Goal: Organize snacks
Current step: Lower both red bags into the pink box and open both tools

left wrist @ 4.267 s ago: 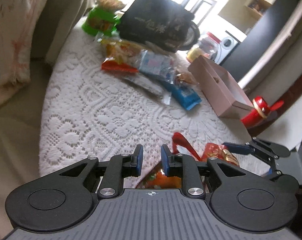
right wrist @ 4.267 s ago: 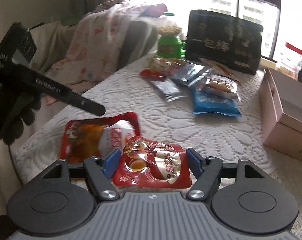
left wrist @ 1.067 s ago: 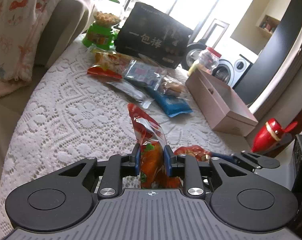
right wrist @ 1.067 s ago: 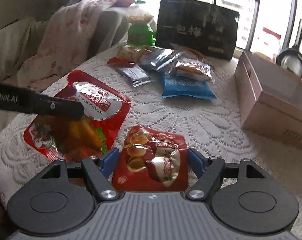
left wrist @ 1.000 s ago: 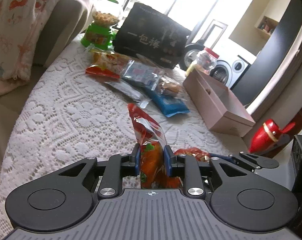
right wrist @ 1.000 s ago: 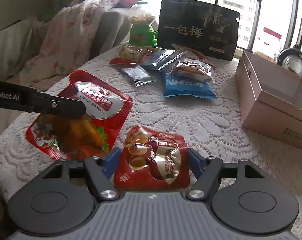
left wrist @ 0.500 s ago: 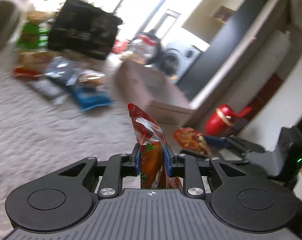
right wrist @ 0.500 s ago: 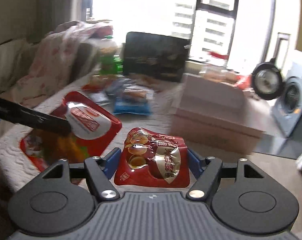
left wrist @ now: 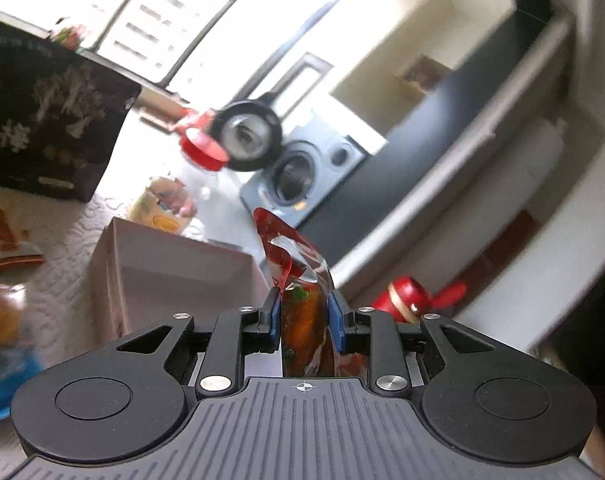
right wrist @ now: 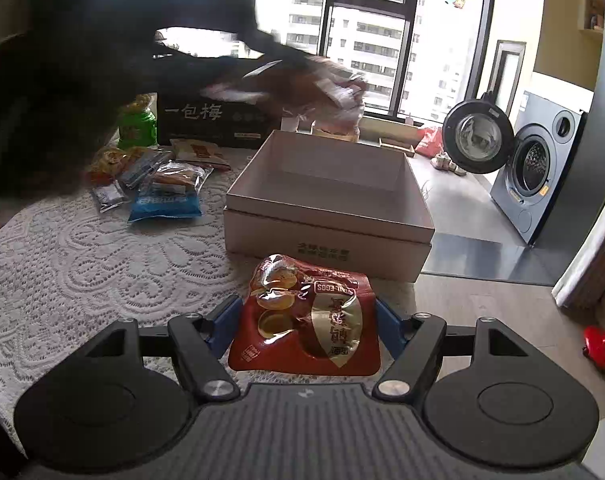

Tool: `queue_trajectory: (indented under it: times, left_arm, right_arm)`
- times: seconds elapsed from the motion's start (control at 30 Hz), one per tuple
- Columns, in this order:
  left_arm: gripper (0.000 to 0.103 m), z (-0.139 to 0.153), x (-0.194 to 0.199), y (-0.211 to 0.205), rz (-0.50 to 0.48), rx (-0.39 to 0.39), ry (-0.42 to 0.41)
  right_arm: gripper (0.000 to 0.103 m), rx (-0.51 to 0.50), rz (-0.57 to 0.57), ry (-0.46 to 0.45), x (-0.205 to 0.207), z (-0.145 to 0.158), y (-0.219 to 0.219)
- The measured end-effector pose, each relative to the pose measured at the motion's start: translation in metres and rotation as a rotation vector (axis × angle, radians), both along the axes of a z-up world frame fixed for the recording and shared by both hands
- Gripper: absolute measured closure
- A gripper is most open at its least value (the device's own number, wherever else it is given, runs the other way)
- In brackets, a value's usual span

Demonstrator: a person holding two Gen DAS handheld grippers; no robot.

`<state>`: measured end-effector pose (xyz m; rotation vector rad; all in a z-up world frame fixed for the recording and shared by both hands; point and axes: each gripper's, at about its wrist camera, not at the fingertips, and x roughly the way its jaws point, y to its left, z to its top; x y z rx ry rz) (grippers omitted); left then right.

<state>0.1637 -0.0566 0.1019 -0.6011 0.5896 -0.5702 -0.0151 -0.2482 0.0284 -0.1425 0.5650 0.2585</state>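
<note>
Two packets are in the air at once, and that is where the risk sits. The left gripper [left wrist: 307,314] has its jaws pinched on the edge of a red snack pouch [left wrist: 302,280], which stands up between the blue pads with its top flopping over; seen from the right wrist, that same pouch is only a blur above the far side of the open pink box [right wrist: 326,220]. The right gripper [right wrist: 308,320] has its jaws set wide on either flank of a red quail-egg packet [right wrist: 308,320], held just short of the box's near wall over the lace-covered counter [right wrist: 82,264].

The pouch is gripped by a thin, slick film edge (very little purchase), so a fast swing could let it slide out and drop outside the box or onto the floor beyond. Released too far across, it may catch on the far rim and tip out. The egg packet looks bulky and held only by its sides; any loosening before it clears the near wall would leave it on the counter. Both hands converging on one box could also collide. The remaining snacks [right wrist: 158,188] lie well apart, to the left of the box.
</note>
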Motion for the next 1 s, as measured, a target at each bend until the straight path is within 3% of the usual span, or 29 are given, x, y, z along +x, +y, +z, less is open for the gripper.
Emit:
queue_trajectory:
  times: [0.1, 0.17, 0.37, 0.53, 0.73, 0.87, 1.0]
  left_arm:
    - [0.075, -0.021, 0.027, -0.019, 0.042, 0.162, 0.074]
    - [0.075, -0.034, 0.031, -0.021, 0.029, 0.22, 0.085]
    - [0.076, -0.045, 0.002, 0.041, 0.103, 0.142, 0.204]
    - [0.076, -0.054, -0.055, 0.096, 0.212, 0.25, 0.13]
    - [0.076, -0.079, -0.097, 0.151, 0.294, 0.257, 0.222]
    - [0.076, -0.091, -0.105, 0.181, 0.349, 0.279, 0.27]
    - [0.076, -0.092, -0.109, 0.192, 0.376, 0.296, 0.212]
  right_arm:
    - [0.032, 0.026, -0.021, 0.022, 0.009, -0.003, -0.002]
    - [0.032, 0.031, -0.03, 0.027, 0.01, -0.002, -0.002]
    - [0.032, 0.042, -0.031, -0.011, 0.039, 0.019, -0.001]
    - [0.031, 0.102, -0.057, -0.011, 0.109, 0.046, 0.005]
    - [0.031, 0.258, -0.12, 0.145, 0.203, 0.049, -0.001]
    - [0.03, 0.235, -0.141, 0.152, 0.205, 0.046, 0.007]
    - [0.029, 0.173, -0.122, 0.134, 0.194, 0.047, 0.023]
